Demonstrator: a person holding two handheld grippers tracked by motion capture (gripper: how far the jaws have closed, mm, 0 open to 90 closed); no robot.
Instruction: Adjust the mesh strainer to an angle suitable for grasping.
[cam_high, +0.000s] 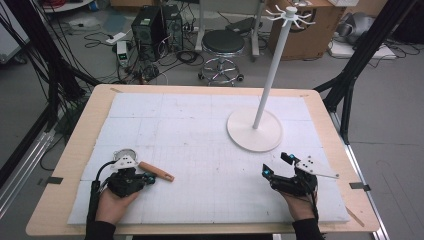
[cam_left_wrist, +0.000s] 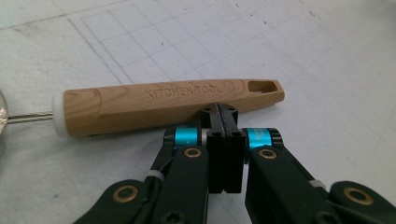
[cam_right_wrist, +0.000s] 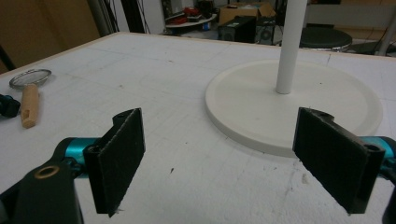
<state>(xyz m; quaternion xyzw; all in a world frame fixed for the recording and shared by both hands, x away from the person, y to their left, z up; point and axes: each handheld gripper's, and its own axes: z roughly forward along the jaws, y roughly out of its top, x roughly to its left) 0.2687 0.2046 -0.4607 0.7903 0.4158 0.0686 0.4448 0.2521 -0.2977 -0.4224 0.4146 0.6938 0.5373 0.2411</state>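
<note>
A small strainer lies at the left of the white foam mat (cam_high: 200, 150), its metal mesh bowl (cam_high: 124, 153) toward the far side. Its wooden handle (cam_high: 157, 171) points right and reads "KITCHEN TOOL" in the left gripper view (cam_left_wrist: 168, 100). My left gripper (cam_high: 150, 179) is shut, and its tips (cam_left_wrist: 219, 112) rest against the near side of the handle with nothing between them. At the right front of the mat my right gripper (cam_high: 276, 165) is open and holds nothing (cam_right_wrist: 219, 154). The strainer (cam_right_wrist: 30, 77) also lies far left in the right gripper view.
A white hanger stand rises from a round base (cam_high: 254, 131) at the mat's right back, its pole (cam_high: 270, 70) topped with hooks. The base (cam_right_wrist: 299, 107) sits just beyond my right gripper. A stool (cam_high: 222, 47) and computer boxes stand on the floor behind the table.
</note>
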